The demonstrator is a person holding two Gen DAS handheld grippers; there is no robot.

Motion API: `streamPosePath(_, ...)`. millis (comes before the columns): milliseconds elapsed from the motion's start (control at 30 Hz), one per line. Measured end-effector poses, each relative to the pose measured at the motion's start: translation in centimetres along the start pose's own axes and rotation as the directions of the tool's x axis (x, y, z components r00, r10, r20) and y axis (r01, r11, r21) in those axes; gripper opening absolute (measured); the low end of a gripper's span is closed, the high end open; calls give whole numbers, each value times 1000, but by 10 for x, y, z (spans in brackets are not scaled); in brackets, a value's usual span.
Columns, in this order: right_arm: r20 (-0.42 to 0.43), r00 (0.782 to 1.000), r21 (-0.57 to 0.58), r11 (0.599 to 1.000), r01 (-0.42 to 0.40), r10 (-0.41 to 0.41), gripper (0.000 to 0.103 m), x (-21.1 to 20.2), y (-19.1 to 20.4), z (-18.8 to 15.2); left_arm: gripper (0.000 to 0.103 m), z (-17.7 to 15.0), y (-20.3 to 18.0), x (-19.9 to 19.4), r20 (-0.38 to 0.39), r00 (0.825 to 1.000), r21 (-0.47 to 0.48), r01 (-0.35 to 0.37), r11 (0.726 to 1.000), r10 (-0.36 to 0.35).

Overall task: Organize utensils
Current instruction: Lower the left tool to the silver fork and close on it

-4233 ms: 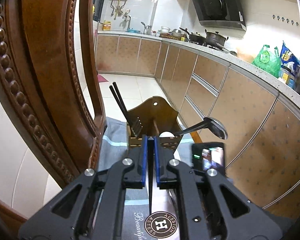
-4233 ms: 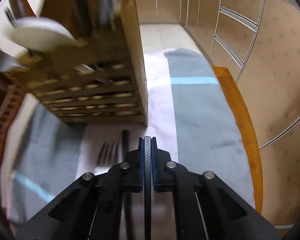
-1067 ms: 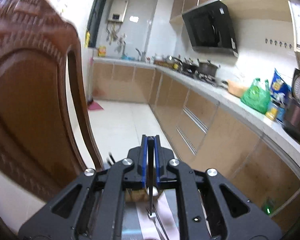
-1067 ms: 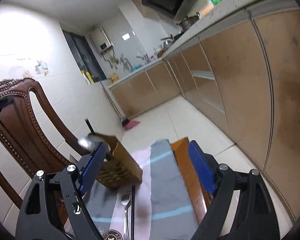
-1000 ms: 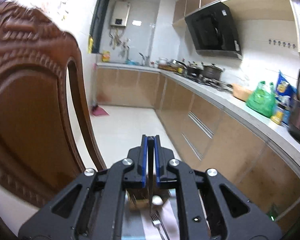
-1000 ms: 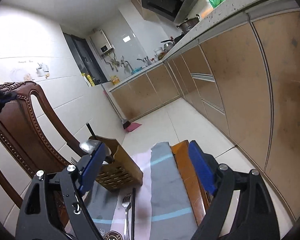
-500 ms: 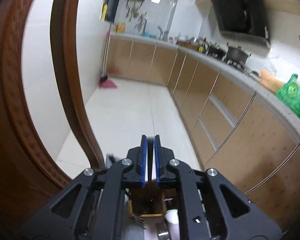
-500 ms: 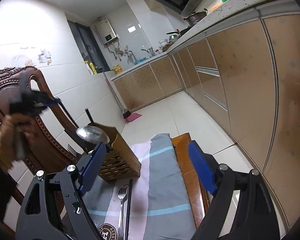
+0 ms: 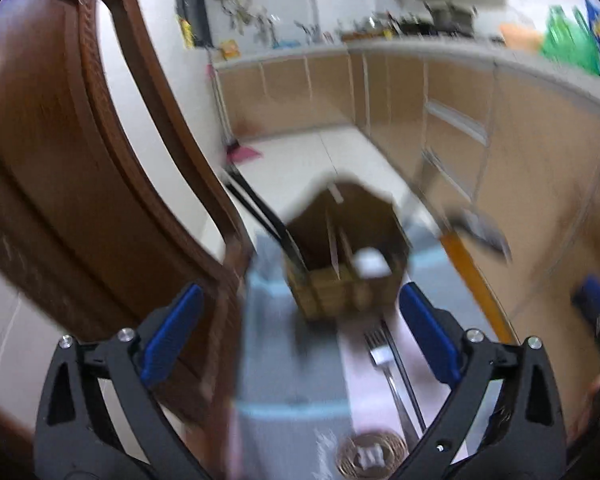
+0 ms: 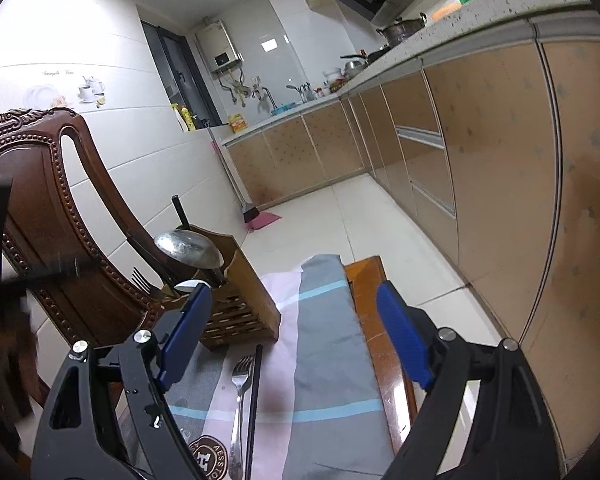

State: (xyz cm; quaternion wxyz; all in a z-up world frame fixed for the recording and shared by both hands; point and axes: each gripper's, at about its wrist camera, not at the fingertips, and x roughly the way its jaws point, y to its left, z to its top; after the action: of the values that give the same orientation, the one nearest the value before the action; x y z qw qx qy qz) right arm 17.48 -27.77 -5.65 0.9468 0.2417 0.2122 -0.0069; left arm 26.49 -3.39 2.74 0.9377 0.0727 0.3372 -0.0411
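Gaping wide, left tongs [image 9: 296, 332] and right tongs [image 10: 292, 336] hold nothing.

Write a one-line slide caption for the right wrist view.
Open hand-held gripper above a fork and chopstick lying beside the wooden holder.

**Open cloth ahead, chair back on the left**

The wooden utensil holder [image 10: 236, 308] blocks the far cloth [image 10: 328, 344]. The carved chair back [image 10: 60, 216] walls the left. A fork [image 10: 238, 396] and chopstick [image 10: 254, 404] lie between the right gripper's [image 10: 296, 340] spread fingers; striped cloth to their right lies bare.
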Motion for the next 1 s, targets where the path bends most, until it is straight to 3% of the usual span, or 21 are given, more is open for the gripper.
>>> streamPosePath(133,-5,1000,-17,1000,8,-8,82,-2,0,-1,97,-44,-32,36,-129,991,-14,33,999,-35)
streamPosePath(267,-26,1000,-8,1000,12,-12,82,-1,-7,0,97,-63,-55,80,-218,976,-34,23,999,-29)
streamPosePath(333,-40,999,0,1000,17,-17,82,2,-11,0,84,-64,-55,106,-267,964,-72,-15,997,-4)
streamPosePath(433,-54,998,20,1000,20,-19,82,6,-17,0,75,-62,-49,133,-336,941,-135,-8,991,-38)
streamPosePath(667,-81,997,17,1000,-2,3,82,10,-18,0,74,-57,-59,170,-408,912,-141,-7,990,-52)
streamPosePath(833,-84,996,23,1000,-6,8,82,9,-19,0,68,-57,-60,192,-461,885,-166,-23,986,-57)
streamPosePath(1000,-88,996,30,1000,-7,10,82,10,-19,1,67,-59,-58,203,-476,878,-176,-44,983,-46)
